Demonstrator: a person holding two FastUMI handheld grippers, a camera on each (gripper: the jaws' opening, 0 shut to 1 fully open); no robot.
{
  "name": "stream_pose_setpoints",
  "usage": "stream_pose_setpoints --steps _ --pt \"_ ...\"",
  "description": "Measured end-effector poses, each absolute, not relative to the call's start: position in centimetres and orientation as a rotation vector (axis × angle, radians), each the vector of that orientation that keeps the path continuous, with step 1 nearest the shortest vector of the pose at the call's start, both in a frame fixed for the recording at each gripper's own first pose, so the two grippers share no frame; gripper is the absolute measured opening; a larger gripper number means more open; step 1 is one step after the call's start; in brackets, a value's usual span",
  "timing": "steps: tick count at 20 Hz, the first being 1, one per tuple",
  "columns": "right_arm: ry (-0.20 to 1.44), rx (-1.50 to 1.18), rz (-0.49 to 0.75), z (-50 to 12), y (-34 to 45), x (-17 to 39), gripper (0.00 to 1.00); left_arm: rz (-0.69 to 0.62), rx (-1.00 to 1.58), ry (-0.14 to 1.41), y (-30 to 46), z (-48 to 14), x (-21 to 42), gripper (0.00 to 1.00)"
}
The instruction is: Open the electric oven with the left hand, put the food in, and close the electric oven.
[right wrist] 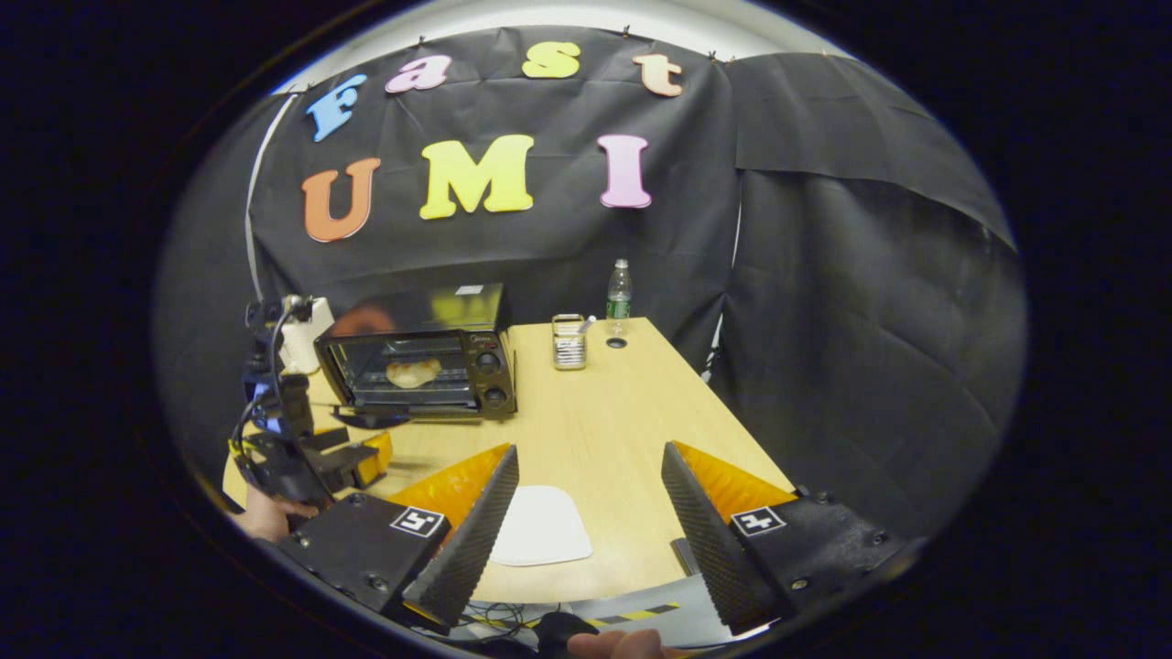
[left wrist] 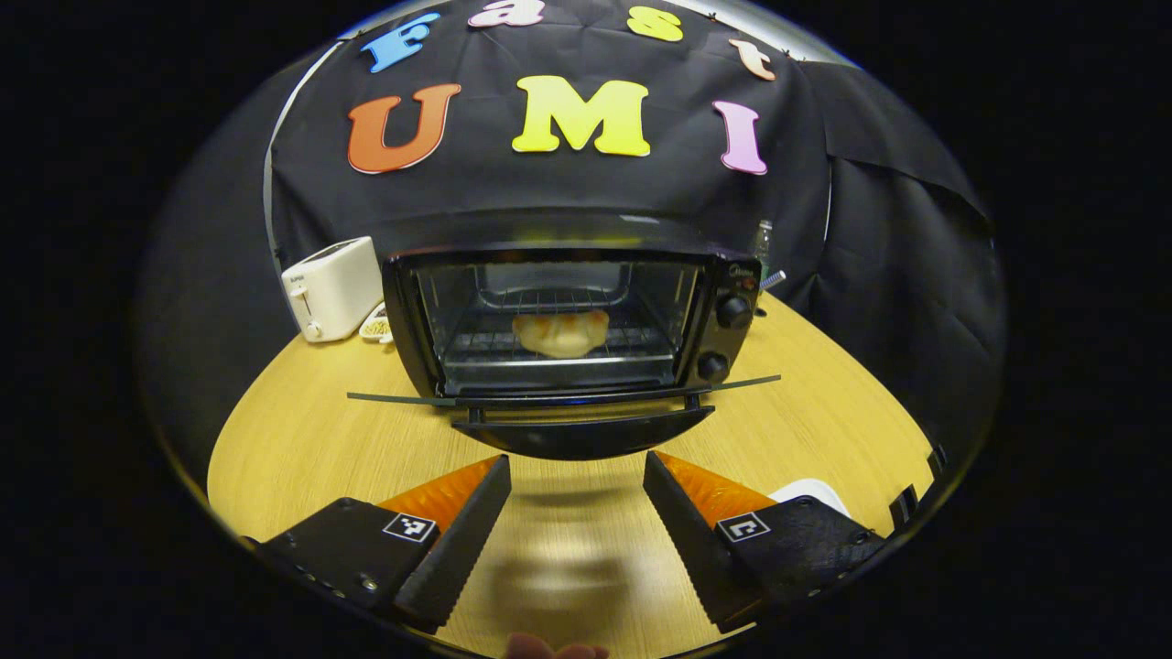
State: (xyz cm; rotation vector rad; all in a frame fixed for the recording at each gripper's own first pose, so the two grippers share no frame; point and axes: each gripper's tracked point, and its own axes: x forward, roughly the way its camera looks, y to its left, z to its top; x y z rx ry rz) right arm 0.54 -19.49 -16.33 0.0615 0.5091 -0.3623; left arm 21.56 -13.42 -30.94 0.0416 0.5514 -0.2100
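Black cloth wall (right wrist: 824, 302) behind light wooden table (right wrist: 586, 421); pale wall strip (right wrist: 586, 14) above cloth, dim light

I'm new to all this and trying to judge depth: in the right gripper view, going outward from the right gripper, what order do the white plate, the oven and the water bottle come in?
From the right gripper:
1. White plate, on the table between its fingers.
2. Oven, farther back on the left, door down, food inside.
3. Water bottle, at the table's far edge by the wall.
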Motion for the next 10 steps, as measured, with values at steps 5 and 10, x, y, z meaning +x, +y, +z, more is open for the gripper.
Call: stream_pose_setpoints --steps 5,10 --pt "0.463 0.054 -0.363 -14.1 -19.1 0.3 0.97 -0.217 0.006 0.392 -13.1 -23.6 25.6 0.94" --pt "0.380 0.065 -0.314 -9.9 -16.9 1.7 0.97 -0.229 -0.001 0.265 -11.0 -15.4 24.7 0.94"
